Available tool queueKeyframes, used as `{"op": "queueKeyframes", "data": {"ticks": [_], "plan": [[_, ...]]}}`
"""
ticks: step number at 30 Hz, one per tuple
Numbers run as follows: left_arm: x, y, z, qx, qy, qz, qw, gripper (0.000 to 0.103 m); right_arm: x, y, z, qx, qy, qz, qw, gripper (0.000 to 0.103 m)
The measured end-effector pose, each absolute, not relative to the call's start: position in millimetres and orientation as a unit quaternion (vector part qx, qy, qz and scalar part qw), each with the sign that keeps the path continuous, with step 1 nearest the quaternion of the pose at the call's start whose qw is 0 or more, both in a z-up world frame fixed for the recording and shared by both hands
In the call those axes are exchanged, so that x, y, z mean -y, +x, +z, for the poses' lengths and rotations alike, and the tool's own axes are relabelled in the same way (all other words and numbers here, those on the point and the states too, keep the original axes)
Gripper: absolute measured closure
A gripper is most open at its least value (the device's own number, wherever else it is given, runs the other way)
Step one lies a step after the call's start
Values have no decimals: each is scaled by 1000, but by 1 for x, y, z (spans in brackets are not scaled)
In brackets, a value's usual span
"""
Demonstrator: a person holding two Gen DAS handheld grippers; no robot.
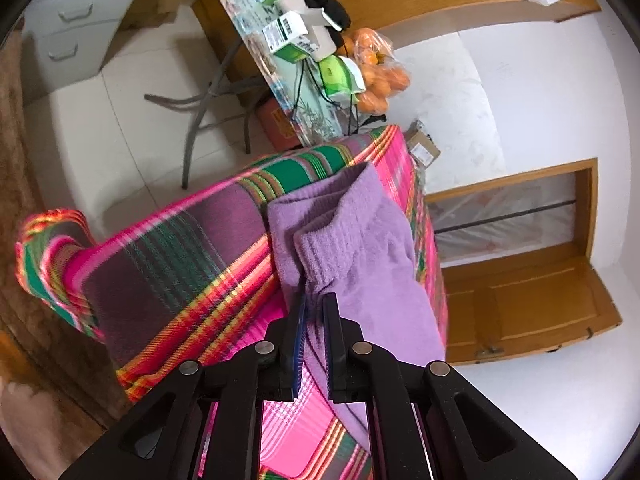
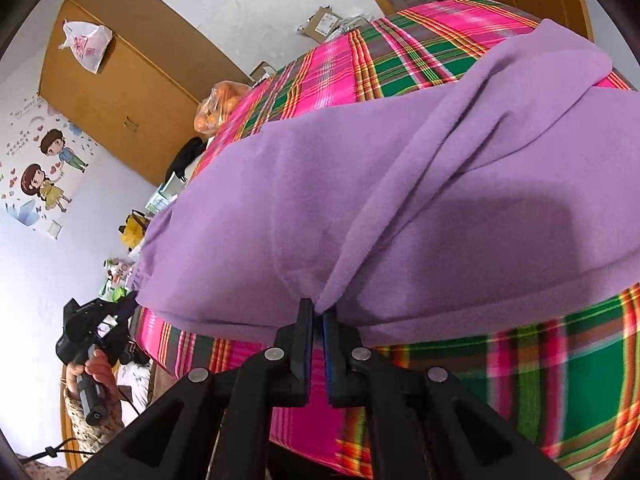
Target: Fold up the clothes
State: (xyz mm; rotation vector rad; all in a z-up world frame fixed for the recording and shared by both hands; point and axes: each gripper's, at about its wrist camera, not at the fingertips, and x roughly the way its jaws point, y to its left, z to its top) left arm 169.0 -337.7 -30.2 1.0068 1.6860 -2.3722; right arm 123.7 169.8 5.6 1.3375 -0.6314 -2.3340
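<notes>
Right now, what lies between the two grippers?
The purple garment spans the stretch: the right gripper pinches one edge and the left gripper holds its gathered end, seen in the right wrist view.

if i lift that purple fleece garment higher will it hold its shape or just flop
Likely flop: the purple garment already drapes in soft folds between the right gripper and left gripper. It looks fuzzy, so probably grips rather than slips. It may drag across the plaid cloth.

purple garment cut off at right edge, plaid cloth motion-blurred, box labels unreadable
</notes>
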Motion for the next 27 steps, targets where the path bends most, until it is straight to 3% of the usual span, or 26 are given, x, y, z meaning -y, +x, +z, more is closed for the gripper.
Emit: {"op": "queueKeyframes", "data": {"ticks": [8,14,20,27], "plan": [[343,174,-3,-528,298,-794,50,96,-190,126,32,176,452,-860,159,97],[320,155,13,-501,306,-809,15,96,-220,110,41,194,419,-880,107,94],[276,127,12,-462,332,-821,-52,96,-247,87,45,206,405,-888,72,73],[230,99,1,-436,365,-814,-116,91,-246,53,44,181,407,-894,47,66]]}}
